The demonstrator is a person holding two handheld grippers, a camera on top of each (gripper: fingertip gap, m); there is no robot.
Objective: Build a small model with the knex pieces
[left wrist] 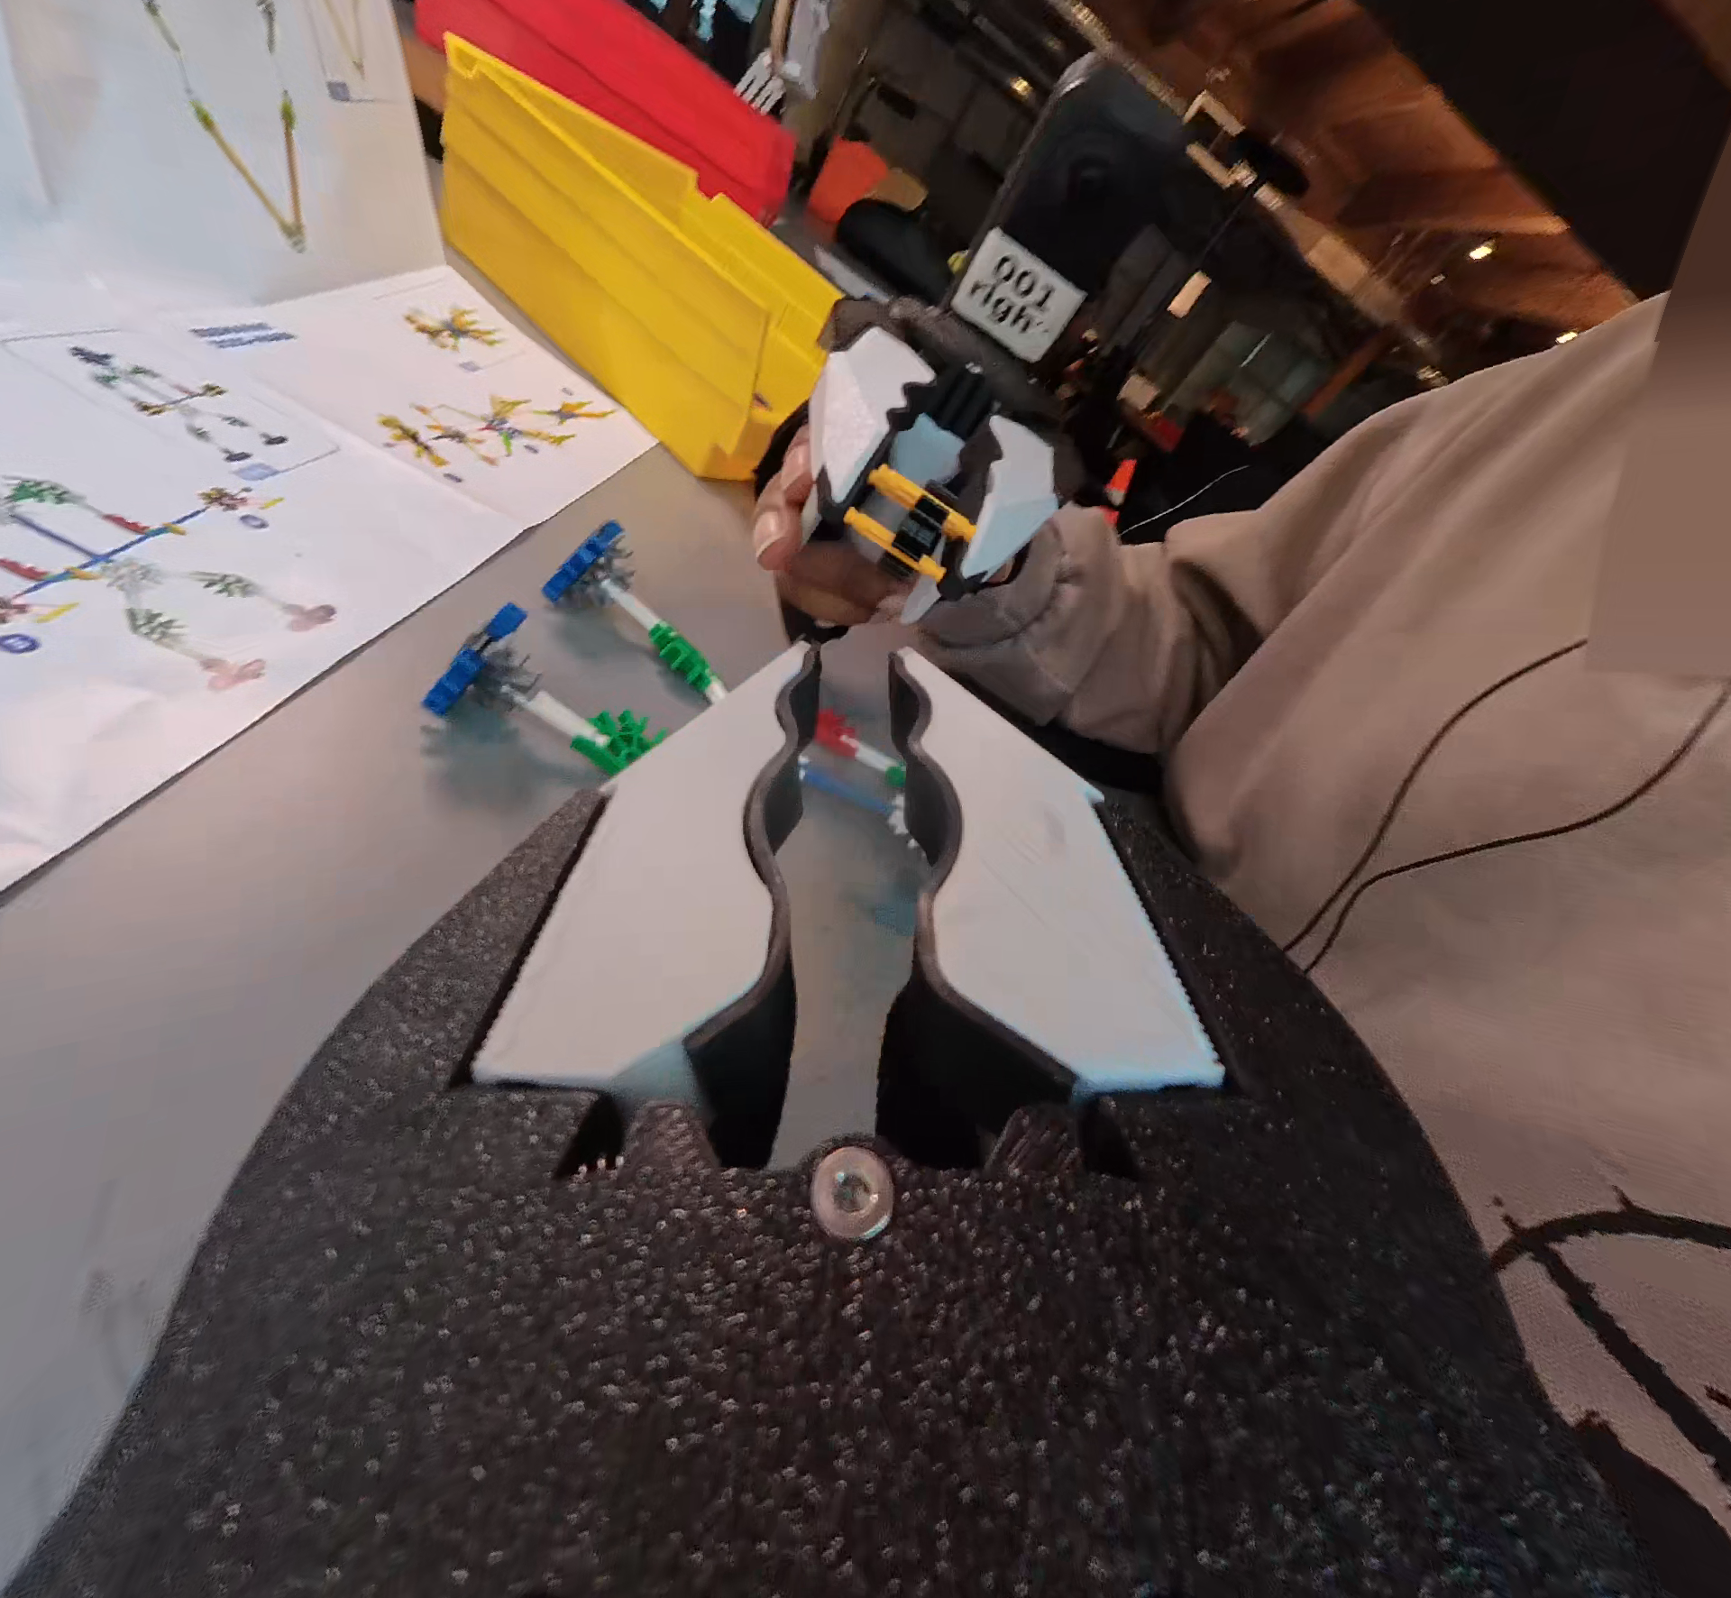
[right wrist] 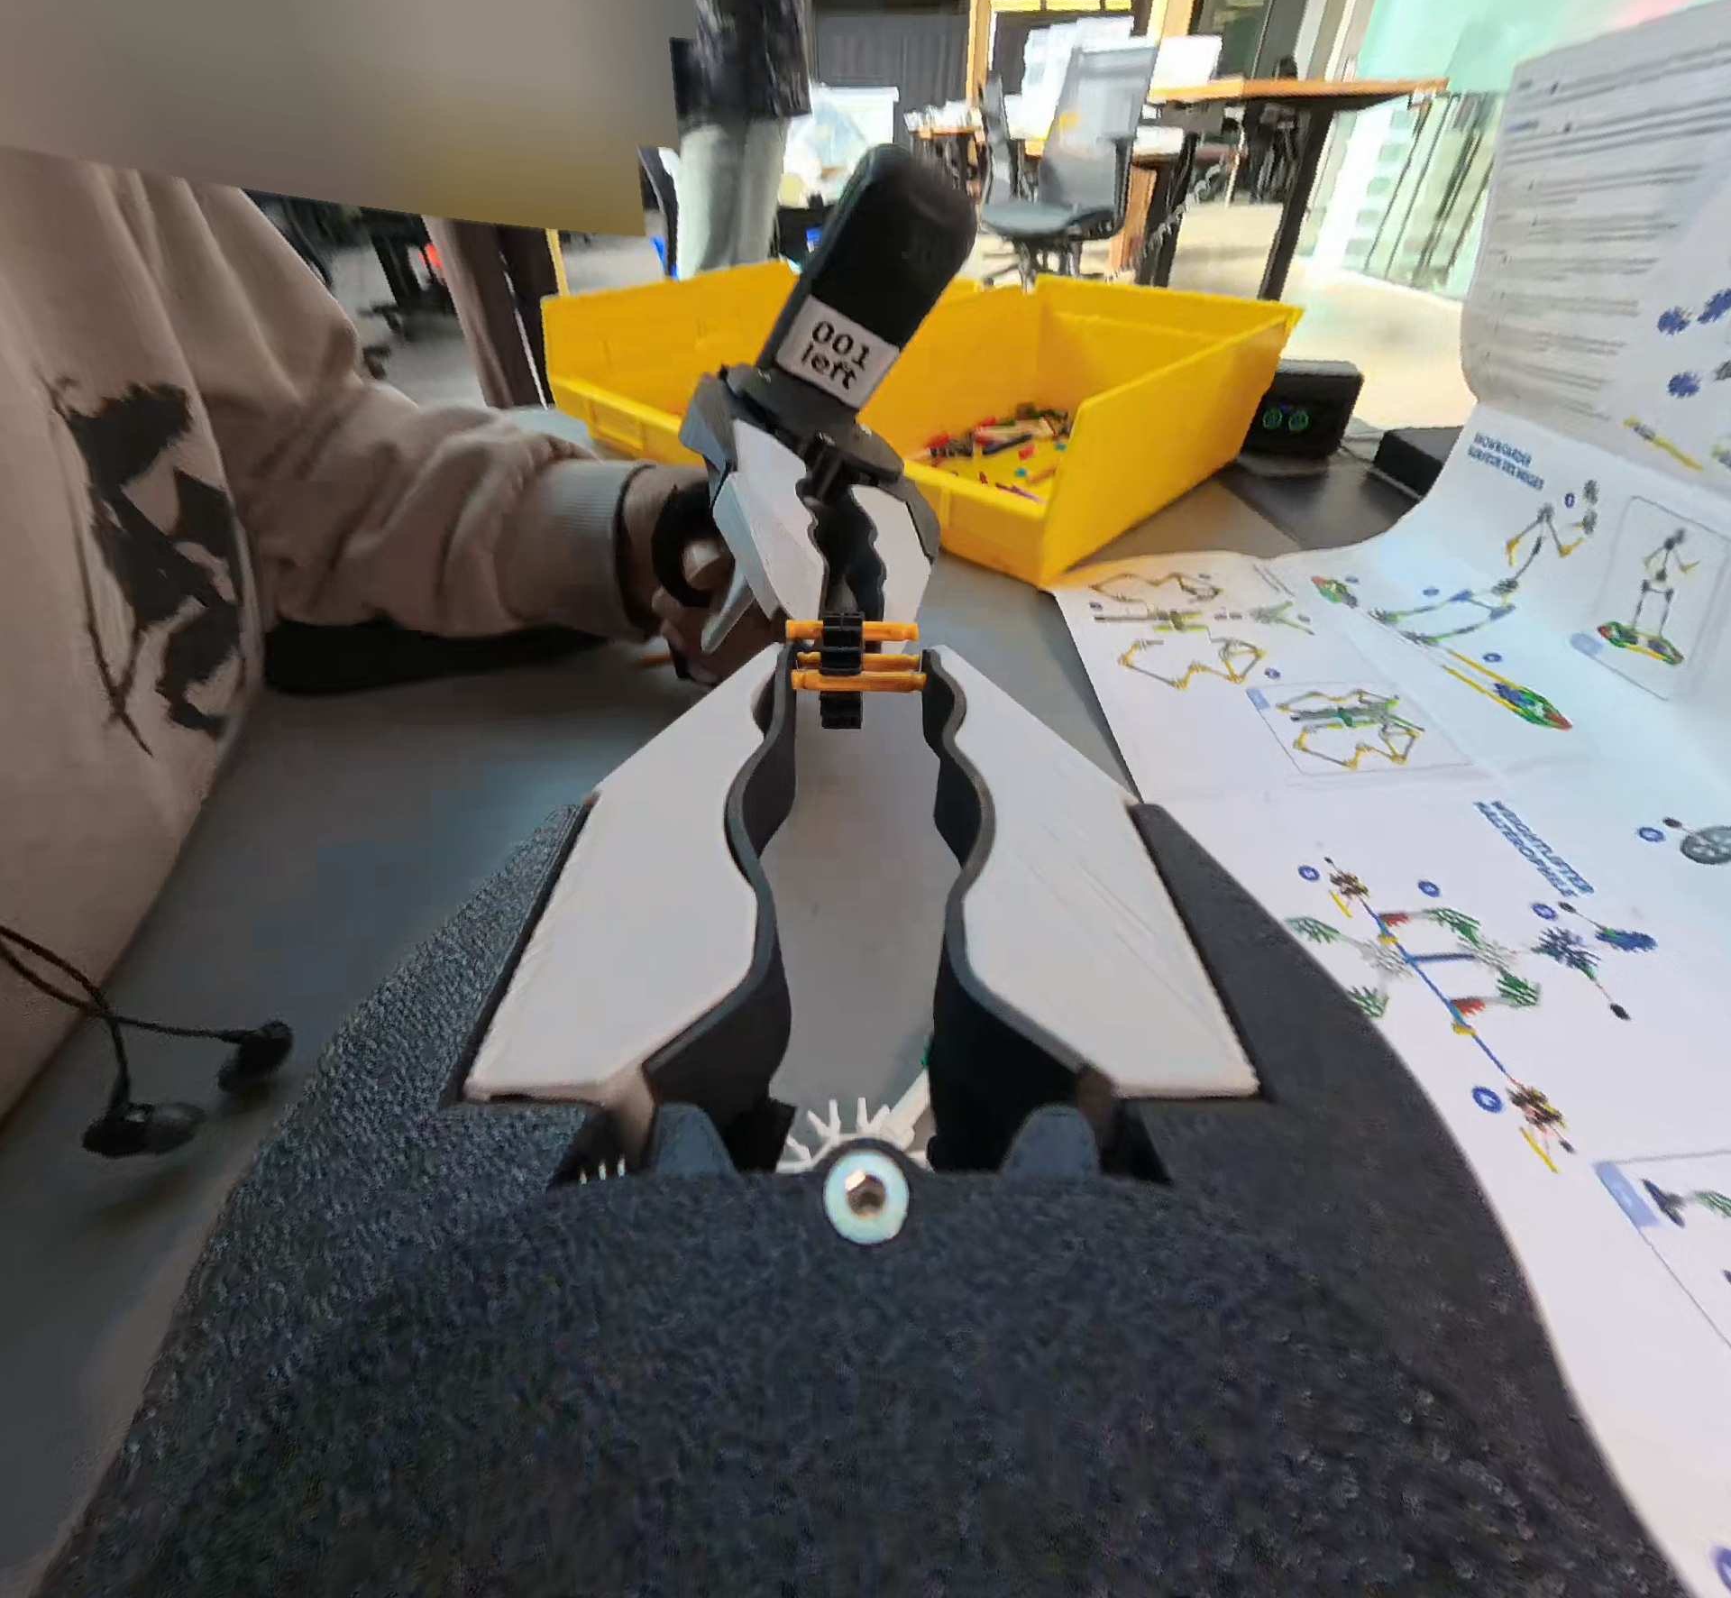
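Right gripper (right wrist: 854,663) clamps a yellow-and-black piece (right wrist: 848,661) at its tips above the bench (left wrist: 281,944), with left gripper (left wrist: 850,663) (narrowly parted, empty) just beside it and two blue-and-green assemblies (left wrist: 553,700) lying joined near the bin (left wrist: 609,260).

Bare grey surface (right wrist: 328,803) lies open at lower left of the right wrist view, with earbuds (right wrist: 178,1094) at its edge. Yellow bins (right wrist: 1171,391) wall the far side. Instruction sheets (right wrist: 1405,757) cover the right. Toy pieces (left wrist: 562,672) lie at centre left in the left wrist view.
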